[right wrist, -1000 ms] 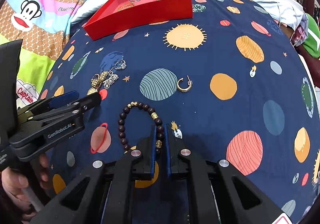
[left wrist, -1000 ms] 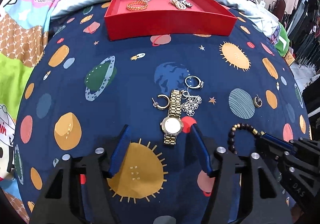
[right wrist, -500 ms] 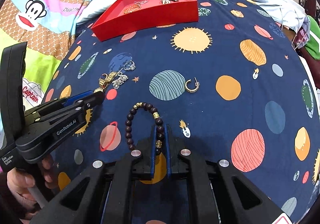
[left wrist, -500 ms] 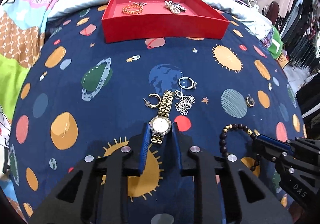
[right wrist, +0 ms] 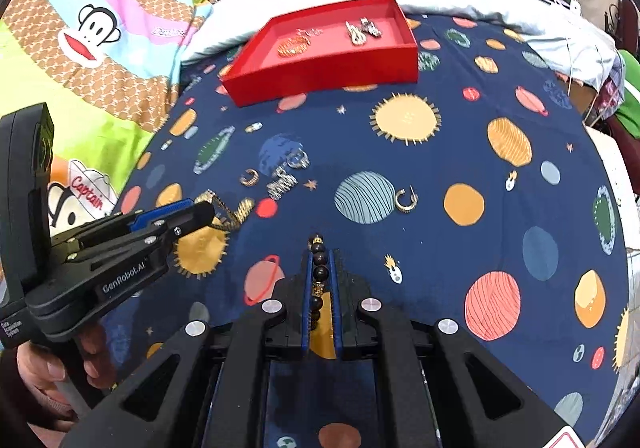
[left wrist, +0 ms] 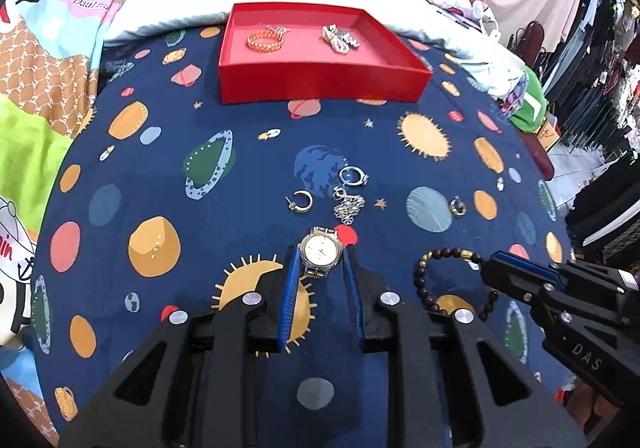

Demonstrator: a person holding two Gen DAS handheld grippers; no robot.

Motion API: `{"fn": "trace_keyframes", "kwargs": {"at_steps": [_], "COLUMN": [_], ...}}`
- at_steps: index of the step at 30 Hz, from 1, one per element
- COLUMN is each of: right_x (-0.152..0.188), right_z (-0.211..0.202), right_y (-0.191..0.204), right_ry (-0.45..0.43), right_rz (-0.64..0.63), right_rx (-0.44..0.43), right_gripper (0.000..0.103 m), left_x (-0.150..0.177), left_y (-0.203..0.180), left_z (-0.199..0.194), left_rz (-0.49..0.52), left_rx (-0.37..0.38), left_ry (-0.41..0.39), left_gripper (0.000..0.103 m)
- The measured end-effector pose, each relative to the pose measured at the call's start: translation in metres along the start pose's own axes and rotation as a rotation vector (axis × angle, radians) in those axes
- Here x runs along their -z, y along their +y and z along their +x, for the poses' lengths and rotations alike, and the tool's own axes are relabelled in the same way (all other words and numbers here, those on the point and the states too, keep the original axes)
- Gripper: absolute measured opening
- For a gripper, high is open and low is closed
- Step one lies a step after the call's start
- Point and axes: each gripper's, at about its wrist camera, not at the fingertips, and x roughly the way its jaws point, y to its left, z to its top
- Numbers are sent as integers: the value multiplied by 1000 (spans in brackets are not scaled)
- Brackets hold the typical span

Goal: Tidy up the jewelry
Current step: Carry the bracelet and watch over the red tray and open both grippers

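The left claw (left wrist: 321, 260) grips a gold-and-silver wristwatch (left wrist: 320, 251) by its case, above a navy planet-print bedsheet (left wrist: 160, 176). The right claw (right wrist: 321, 268) is closed on a dark beaded bracelet (right wrist: 319, 280). A red tray (left wrist: 320, 82) at the far edge of the bedsheet holds other jewelry.
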Motion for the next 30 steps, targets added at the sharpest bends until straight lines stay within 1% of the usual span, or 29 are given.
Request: {"fn": "trace_keyframes", "kwargs": {"at_steps": [4, 10, 17, 20, 24, 27, 30], "right_x": [-4, -12, -32, -46, -74, -100, -136], "right_z": [-11, -26, -41, -45, -48, -43, -29], "right_y": [5, 8, 5, 2, -2, -4, -7], "right_ry": [-24, -56, -113, -140, -185, -216, -235], "right_rz": [-13, -23, -32, -38, -51, -54, -52], "right_rx": [-10, -23, -16, -9, 1, -1, -11], "right_gripper": [7, 7, 7, 7, 7, 7, 7], "left_x": [-2, -12, -34, -50, -76, -102, -131], "left_y": [-1, 0, 1, 3, 6, 10, 13], "left_z": [-16, -37, -55, -59, -58, -51, -39], "left_rz": [-6, -10, -4, -5, 7, 12, 13], "left_rx": [19, 20, 29, 28, 15, 0, -7], "left_ry": [-20, -43, -78, -103, -143, -172, -196], "left_gripper": [21, 21, 21, 21, 21, 21, 21]}}
